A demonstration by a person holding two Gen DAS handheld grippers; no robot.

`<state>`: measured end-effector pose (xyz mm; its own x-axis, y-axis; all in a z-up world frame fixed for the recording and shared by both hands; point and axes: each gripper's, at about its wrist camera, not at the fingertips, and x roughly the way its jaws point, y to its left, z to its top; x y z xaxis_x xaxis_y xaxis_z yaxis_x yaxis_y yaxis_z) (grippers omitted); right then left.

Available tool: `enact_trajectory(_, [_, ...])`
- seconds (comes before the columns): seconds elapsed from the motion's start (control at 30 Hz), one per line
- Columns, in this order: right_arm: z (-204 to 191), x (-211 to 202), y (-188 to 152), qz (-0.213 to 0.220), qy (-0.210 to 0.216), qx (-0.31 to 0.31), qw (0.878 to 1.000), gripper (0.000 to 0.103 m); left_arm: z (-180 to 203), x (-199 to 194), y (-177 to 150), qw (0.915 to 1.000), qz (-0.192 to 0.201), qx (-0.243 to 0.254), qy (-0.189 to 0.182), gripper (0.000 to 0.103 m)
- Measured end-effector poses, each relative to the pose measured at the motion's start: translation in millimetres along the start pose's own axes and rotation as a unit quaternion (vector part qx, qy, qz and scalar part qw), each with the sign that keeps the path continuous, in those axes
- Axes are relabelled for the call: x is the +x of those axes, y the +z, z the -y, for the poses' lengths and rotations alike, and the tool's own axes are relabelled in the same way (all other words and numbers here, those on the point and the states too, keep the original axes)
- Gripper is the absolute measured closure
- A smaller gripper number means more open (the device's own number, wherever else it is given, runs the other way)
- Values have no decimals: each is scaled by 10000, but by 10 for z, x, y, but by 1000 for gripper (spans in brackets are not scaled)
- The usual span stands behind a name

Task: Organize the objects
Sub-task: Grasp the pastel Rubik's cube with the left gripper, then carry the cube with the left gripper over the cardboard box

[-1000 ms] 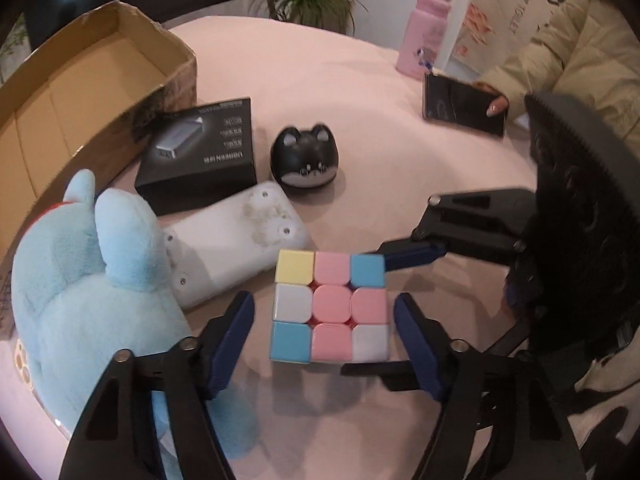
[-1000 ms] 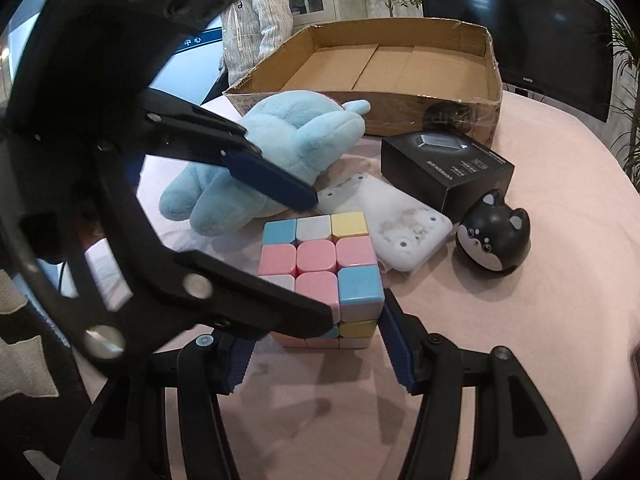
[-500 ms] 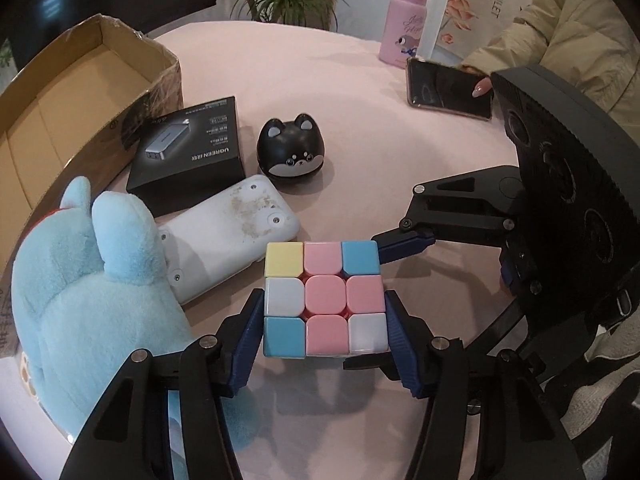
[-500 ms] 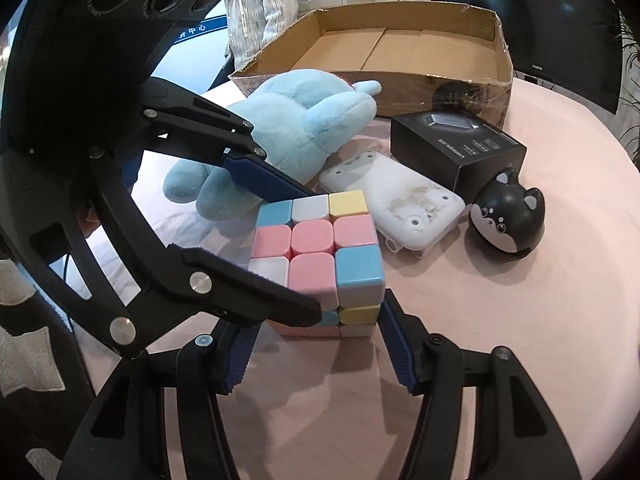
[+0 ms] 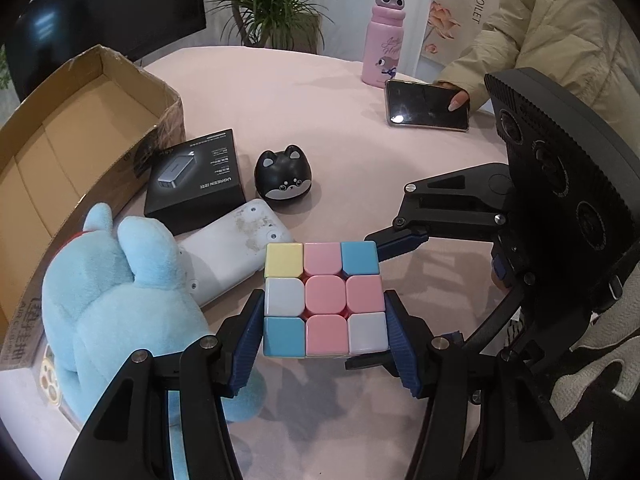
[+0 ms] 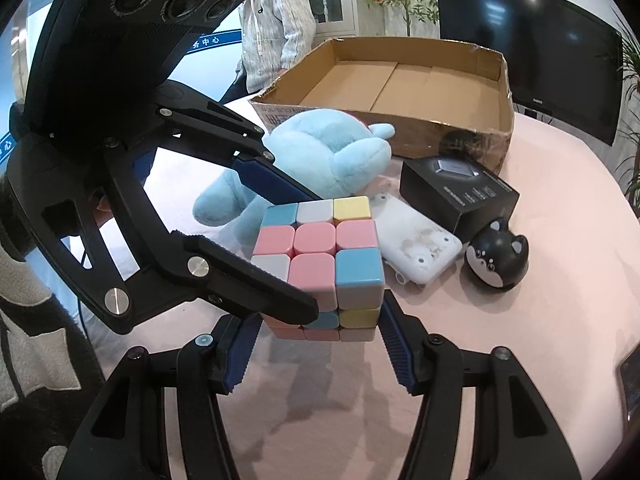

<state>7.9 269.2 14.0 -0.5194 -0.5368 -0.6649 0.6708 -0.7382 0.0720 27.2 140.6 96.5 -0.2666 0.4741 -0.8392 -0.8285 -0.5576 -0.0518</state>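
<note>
A pastel puzzle cube is held between both grippers above the pink table. My left gripper is shut on its left and right sides, blue pads pressed against it. My right gripper straddles the cube from the crossing direction, its pads at the lower sides; contact is unclear. A blue plush, a white device, a black charger box and a black cat figure lie beside an open cardboard box.
A pink bunny bottle and a phone under a person's hand sit at the table's far side. A monitor stands behind the cardboard box. A person stands behind the table.
My left gripper closed onto the cube's sides and both views rose, the cube lifting off the table. The other objects stayed put.
</note>
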Motion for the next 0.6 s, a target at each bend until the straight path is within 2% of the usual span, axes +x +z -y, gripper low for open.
enact_trajectory(0.27, [26,-42,54,-25,20,-36,10000,48,-38,-85,64,9999,8,-122,2,46])
enact_trajectory(0.4, [73,-79,209,53,41,-52,10000,48,-97,-209,171,9999,98,-70,88,46])
enact_trajectory(0.6, [111,-25,576,113,-20,-300,9995,48,-421,-412,327,9992,311,-214,161,46])
